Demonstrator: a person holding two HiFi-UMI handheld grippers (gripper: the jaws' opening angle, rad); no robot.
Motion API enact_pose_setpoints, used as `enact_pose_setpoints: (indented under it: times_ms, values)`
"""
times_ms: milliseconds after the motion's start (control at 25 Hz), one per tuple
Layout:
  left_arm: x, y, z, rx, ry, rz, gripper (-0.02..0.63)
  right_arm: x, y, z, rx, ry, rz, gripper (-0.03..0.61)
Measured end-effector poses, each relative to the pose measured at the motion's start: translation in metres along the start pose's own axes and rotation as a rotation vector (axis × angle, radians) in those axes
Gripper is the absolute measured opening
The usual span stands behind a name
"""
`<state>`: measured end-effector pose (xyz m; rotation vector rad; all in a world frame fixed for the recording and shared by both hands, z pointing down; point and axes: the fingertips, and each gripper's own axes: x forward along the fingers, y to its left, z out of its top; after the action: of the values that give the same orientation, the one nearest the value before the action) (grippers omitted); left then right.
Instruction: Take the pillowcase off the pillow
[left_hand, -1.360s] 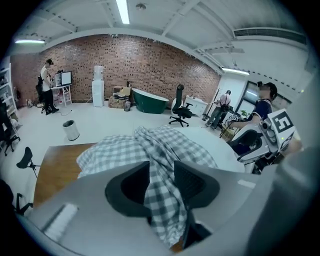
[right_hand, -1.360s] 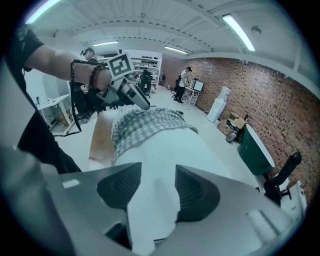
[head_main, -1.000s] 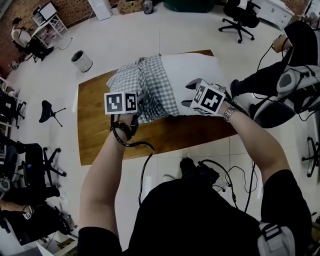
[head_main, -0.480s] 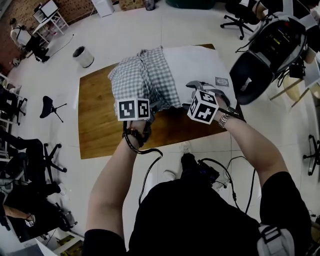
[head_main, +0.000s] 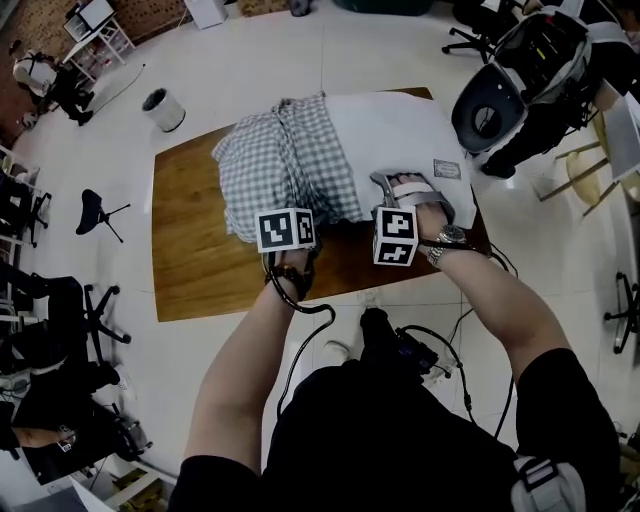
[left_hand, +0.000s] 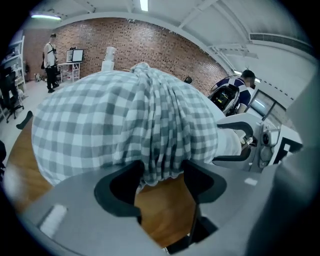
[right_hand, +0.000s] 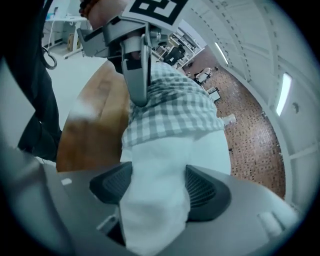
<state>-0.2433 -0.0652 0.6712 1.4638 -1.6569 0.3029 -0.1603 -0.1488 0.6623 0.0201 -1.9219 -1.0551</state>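
A white pillow (head_main: 395, 130) lies on the wooden table (head_main: 200, 270), its left part still inside a bunched grey-checked pillowcase (head_main: 285, 165). My left gripper (head_main: 305, 212) sits at the pillowcase's near hem. In the left gripper view its jaws (left_hand: 160, 175) have just been opening, and the gathered checked hem (left_hand: 157, 160) hangs between the pads. My right gripper (head_main: 408, 190) is at the pillow's bare near end. Its jaws (right_hand: 159, 182) have just been opening too, and stand wide with the white pillow (right_hand: 160, 170) filling the gap. The checked cloth (right_hand: 170, 107) lies beyond.
A white bin (head_main: 163, 108) and a black stool (head_main: 95, 215) stand on the floor to the left. Office chairs (head_main: 500, 95) crowd the right side of the table. A cable (head_main: 300, 330) hangs from my left wrist. A small label (head_main: 446, 168) sits on the pillow.
Both grippers have come down towards the table's near edge onto the pillow's near side. The right one has rolled, and both sets of jaws stand wider.
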Motion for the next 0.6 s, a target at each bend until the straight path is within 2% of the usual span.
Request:
enact_pose_setpoints:
  times_ms: [120,240,360,440,600]
  values:
    - [0.013,0.010,0.004,-0.001,-0.004,0.040,0.256,0.013,-0.004,-0.005,-0.025,0.035,-0.054,0.307]
    - [0.012,0.022,0.008,0.008,-0.007,0.081,0.208,0.012,-0.015,-0.003,-0.041,0.055,-0.134,0.163]
    - [0.006,0.031,0.008,0.044,-0.021,0.117,0.082,0.005,-0.019,-0.009,-0.038,0.043,-0.185,0.057]
    - [0.002,0.036,0.008,0.045,-0.041,0.130,0.036,0.001,-0.019,-0.019,-0.035,0.028,-0.199,0.026]
    - [-0.022,0.053,0.010,0.006,-0.068,0.157,0.020,-0.010,-0.018,-0.022,-0.026,0.014,-0.189,0.017]
